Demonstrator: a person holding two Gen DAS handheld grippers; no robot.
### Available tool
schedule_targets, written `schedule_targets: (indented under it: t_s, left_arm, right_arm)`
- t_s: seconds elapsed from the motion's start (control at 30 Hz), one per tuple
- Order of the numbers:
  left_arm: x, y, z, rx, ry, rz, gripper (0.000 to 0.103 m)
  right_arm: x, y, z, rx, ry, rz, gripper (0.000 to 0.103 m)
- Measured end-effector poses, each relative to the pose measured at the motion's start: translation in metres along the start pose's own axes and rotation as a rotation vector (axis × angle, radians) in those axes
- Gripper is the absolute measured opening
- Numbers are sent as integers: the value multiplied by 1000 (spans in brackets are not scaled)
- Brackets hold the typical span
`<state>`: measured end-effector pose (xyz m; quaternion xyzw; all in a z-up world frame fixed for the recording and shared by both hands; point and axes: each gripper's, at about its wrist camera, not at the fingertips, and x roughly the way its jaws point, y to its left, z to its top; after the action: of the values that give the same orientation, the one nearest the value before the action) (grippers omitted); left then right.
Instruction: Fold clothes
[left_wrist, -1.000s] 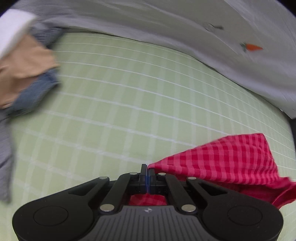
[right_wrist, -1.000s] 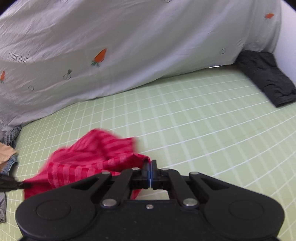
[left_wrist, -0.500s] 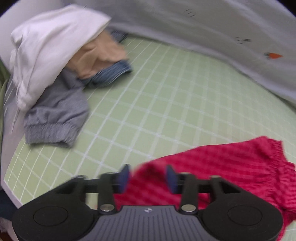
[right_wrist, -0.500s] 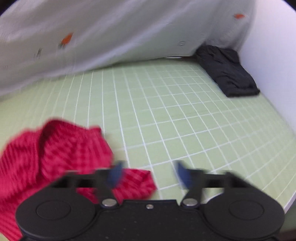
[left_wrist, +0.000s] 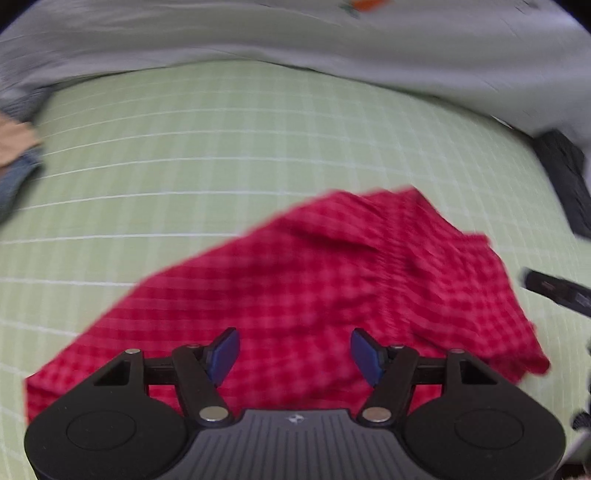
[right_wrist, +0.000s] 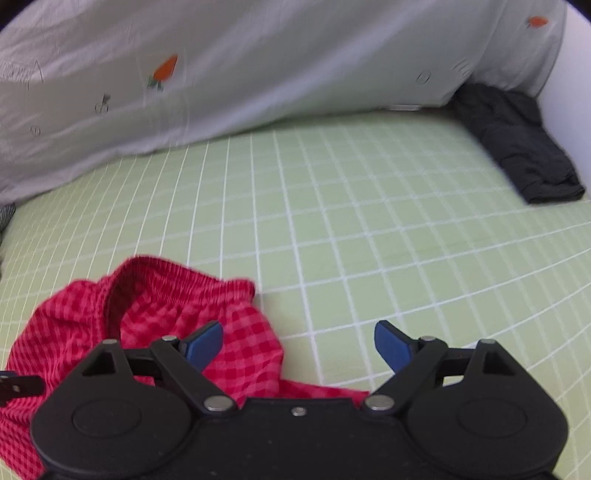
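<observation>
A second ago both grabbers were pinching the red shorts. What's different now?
Both have let go. The left gripper and the right gripper went from shut on the red checked shorts to wide open, and the shorts dropped flat onto the green grid sheet. The grey carrot blanket and the dark folded garment stayed put.

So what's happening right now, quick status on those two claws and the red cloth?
Left gripper open, right gripper open, neither gripping. Red checked shorts lying rumpled on the green grid sheet, unfolded. Nothing blocking them.
</observation>
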<state>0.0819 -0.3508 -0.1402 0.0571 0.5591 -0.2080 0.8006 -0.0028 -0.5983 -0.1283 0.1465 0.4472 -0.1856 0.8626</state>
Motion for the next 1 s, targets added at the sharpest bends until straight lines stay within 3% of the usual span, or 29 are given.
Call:
schedule_targets:
  t_s: [0.17, 0.2, 0.23, 0.27, 0.33, 0.4, 0.47, 0.57, 0.67, 0.73, 0.77, 0.8, 0.83, 0.9, 0.93, 1.0]
  left_arm:
    - [22, -2, 3, 29, 74, -34, 67]
    - [26, -3, 4, 35, 89, -41, 64]
    - [30, -3, 5, 41, 104, -48, 54]
    - [34, -4, 5, 47, 119, -55, 45]
    - [42, -3, 8, 51, 144, -65, 1]
    - [39, 8, 16, 19, 130, -66, 1]
    - [29, 22, 31, -5, 83, -68, 1]
    - [7, 51, 65, -48, -38, -25, 1]
    - [-13, 89, 105, -143, -216, 90, 3]
    - [-21, 110, 124, -210, -304, 165, 17]
    - [-24, 118, 131, -227, -327, 198, 24]
    - [-26, 122, 135, -231, -334, 226, 41]
    - [-27, 125, 136, -233, -337, 249, 61]
    - [-27, 126, 127, -232, -326, 263, 76]
    - [-27, 126, 117, -238, -305, 250, 77]
    - [-27, 129, 96, -267, -249, 215, 77]
  right_arm:
    - [28, 4, -1, 48, 89, 51, 86]
    - [32, 5, -1, 55, 100, 58, 83]
    - [35, 5, -1, 62, 110, 64, 80]
    - [38, 5, -2, 69, 122, 67, 72]
    - [45, 6, -2, 73, 145, 80, 56]
    - [49, 8, -1, 57, 161, 108, 17]
    - [48, 12, 8, 27, 143, 136, 1]
    - [44, 19, 27, -10, 91, 175, 1]
    - [40, 25, 56, -7, -32, 185, 1]
    - [37, 30, 76, 3, -129, 182, 7]
    - [36, 31, 84, 8, -162, 167, 35]
    - [36, 33, 88, 15, -171, 134, 60]
    - [36, 33, 89, 16, -174, 104, 65]
    - [35, 32, 80, 2, -156, 58, 68]
    - [35, 30, 72, -2, -131, 43, 75]
    - [34, 25, 51, -1, -72, 21, 78]
